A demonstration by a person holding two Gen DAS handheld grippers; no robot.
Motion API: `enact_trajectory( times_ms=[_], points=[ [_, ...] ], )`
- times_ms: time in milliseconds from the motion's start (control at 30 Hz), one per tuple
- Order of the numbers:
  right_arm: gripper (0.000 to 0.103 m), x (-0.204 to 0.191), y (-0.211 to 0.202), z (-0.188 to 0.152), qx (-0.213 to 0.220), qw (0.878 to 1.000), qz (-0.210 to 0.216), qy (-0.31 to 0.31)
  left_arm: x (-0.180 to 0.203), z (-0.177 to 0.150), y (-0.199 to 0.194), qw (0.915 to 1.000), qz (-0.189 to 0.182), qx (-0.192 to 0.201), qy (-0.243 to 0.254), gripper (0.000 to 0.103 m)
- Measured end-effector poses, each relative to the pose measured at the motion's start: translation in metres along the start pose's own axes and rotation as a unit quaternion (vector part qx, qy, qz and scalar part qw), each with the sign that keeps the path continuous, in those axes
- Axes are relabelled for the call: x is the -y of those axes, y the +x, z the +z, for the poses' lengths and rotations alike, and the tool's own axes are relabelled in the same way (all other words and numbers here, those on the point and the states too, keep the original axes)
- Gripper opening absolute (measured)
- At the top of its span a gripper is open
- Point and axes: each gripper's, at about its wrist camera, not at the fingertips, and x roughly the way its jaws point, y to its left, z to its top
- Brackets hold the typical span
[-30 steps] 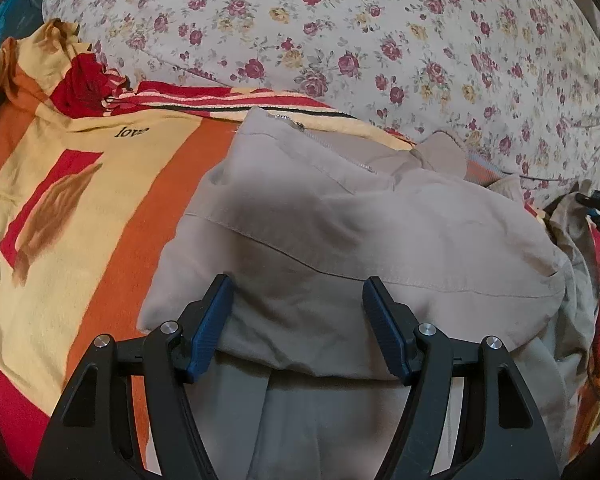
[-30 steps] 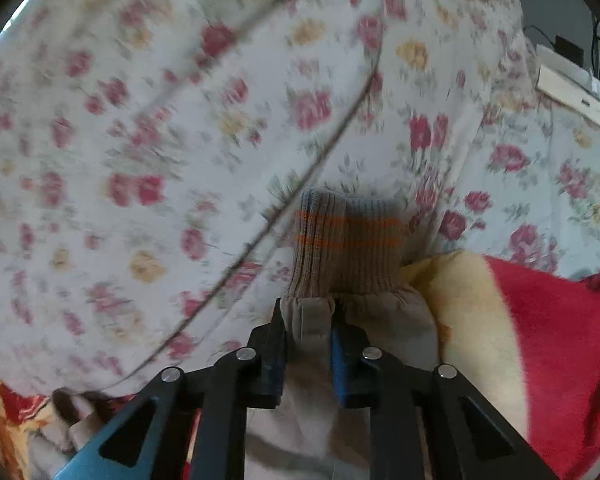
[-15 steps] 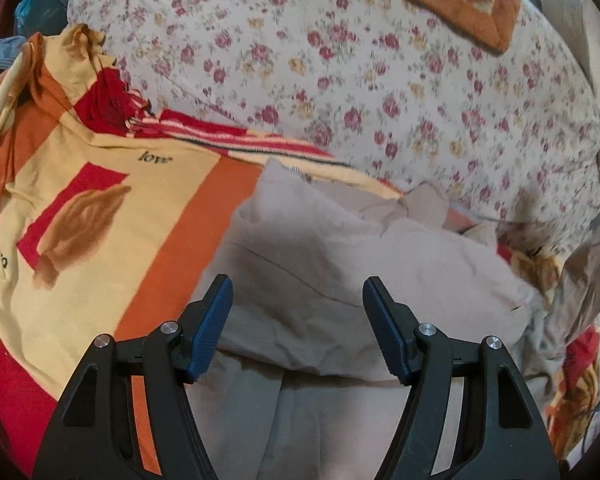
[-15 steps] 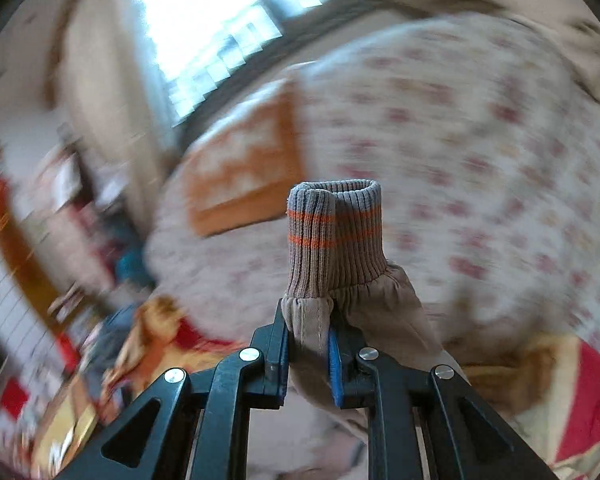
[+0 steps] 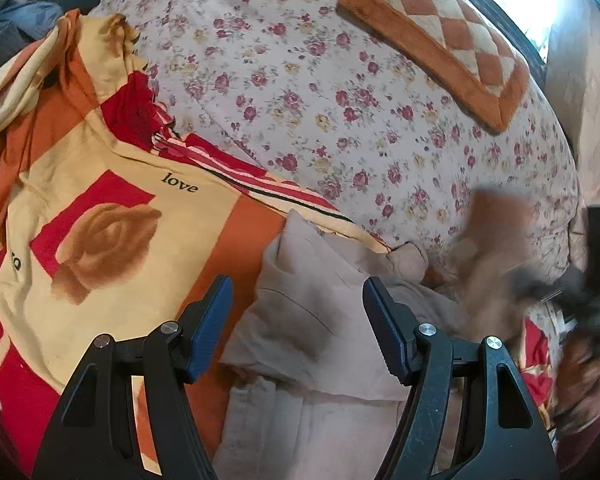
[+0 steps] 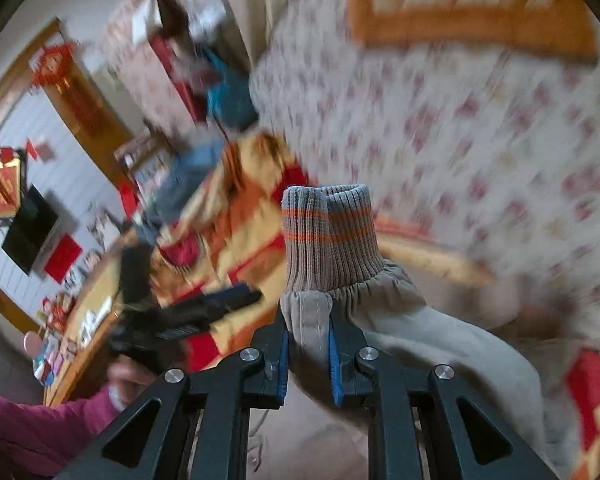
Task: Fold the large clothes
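Note:
A beige jacket (image 5: 312, 320) lies folded on a yellow, orange and red blanket (image 5: 100, 200). My left gripper (image 5: 298, 324) hovers over it, open, its blue pads apart with only the jacket's surface below. My right gripper (image 6: 306, 344) is shut on the jacket's sleeve just under its ribbed cuff (image 6: 328, 236), which has two orange stripes and stands up above the pads. In the left wrist view the cuff and right gripper (image 5: 548, 288) show as a blur at the right. In the right wrist view the left gripper (image 6: 204, 308) is a dark blur at the left.
A big floral quilt (image 5: 340, 100) bulges behind the blanket, with an orange checked cushion (image 5: 440, 40) on top. Blue clothing (image 5: 24, 16) lies at the far left. A person's pink sleeve (image 6: 40, 428) is at the lower left. A doorway and wall decorations lie beyond.
My right gripper has swung fast across the bed with the cuff in its grip and now appears at the right of the left wrist view. My left gripper has risen and drawn back from the jacket.

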Motion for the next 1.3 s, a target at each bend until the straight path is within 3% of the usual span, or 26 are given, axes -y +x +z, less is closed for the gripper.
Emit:
enact_trajectory(
  times_ms=[67,133,200,233,333,433,467,500,567,633,800,900,1000,1067,1100,1167,1300],
  points=[
    [0.015,0.012,0.045,-0.007,-0.041,0.999,0.004,0.011,-0.002,0.002,0.004,1.0,-0.004,-0.006,-0.004,0.068],
    [0.016,0.024,0.077,-0.015,-0.066,0.997,-0.026,0.025,-0.004,0.003,0.007,0.9998,-0.011,-0.011,-0.007,0.068],
    [0.037,0.038,0.093,-0.024,-0.088,0.994,-0.041,0.055,-0.004,0.005,0.01,0.9995,-0.023,-0.017,-0.016,0.069],
    [0.043,0.041,0.088,-0.025,-0.08,0.994,-0.039,0.064,-0.004,0.005,0.011,0.9992,-0.028,-0.019,-0.019,0.075],
    [0.048,0.045,0.043,-0.032,-0.026,0.996,-0.024,0.086,-0.003,0.004,0.016,0.9981,-0.046,-0.025,-0.033,0.08],
    [0.05,0.043,-0.023,-0.045,0.022,0.995,-0.039,0.09,0.003,0.001,0.025,0.9972,-0.053,-0.041,-0.033,0.081],
    [0.056,0.041,-0.049,-0.053,0.042,0.993,-0.056,0.091,0.006,-0.002,0.03,0.9969,-0.053,-0.05,-0.03,0.081],
    [0.069,0.044,-0.07,-0.064,0.057,0.991,-0.081,0.092,0.01,-0.005,0.035,0.9967,-0.05,-0.058,-0.025,0.081],
    [0.08,0.047,-0.108,-0.086,0.082,0.983,-0.141,0.087,0.018,-0.011,0.047,0.9965,-0.04,-0.072,-0.013,0.081],
    [0.08,0.056,-0.142,-0.116,0.086,0.971,-0.204,0.093,0.026,-0.017,0.06,0.9959,-0.034,-0.084,-0.006,0.081],
    [0.08,0.097,-0.176,-0.167,0.076,0.949,-0.257,0.165,0.048,-0.03,0.092,0.9945,-0.049,-0.091,0.017,0.079],
    [0.08,0.119,-0.177,-0.18,0.069,0.944,-0.263,0.189,0.056,-0.034,0.101,0.9932,-0.062,-0.094,0.028,0.035],
    [0.08,0.141,-0.154,-0.181,0.044,0.932,-0.291,0.211,0.062,-0.032,0.092,0.9934,-0.067,-0.085,0.036,0.017],
    [0.074,0.159,-0.147,-0.183,0.037,0.924,-0.294,0.242,0.061,-0.025,0.077,0.9932,-0.085,-0.073,0.028,0.016],
    [0.059,0.167,-0.145,-0.181,0.047,0.923,-0.281,0.257,0.06,-0.021,0.07,0.9931,-0.092,-0.068,0.024,0.015],
    [0.051,0.182,-0.143,-0.175,0.065,0.92,-0.265,0.283,0.055,-0.012,0.059,0.9927,-0.104,-0.06,0.013,0.015],
    [0.042,0.203,-0.129,-0.145,0.082,0.908,-0.285,0.296,0.042,-0.005,0.059,0.9955,-0.063,-0.07,0.01,0.015]
  ],
)
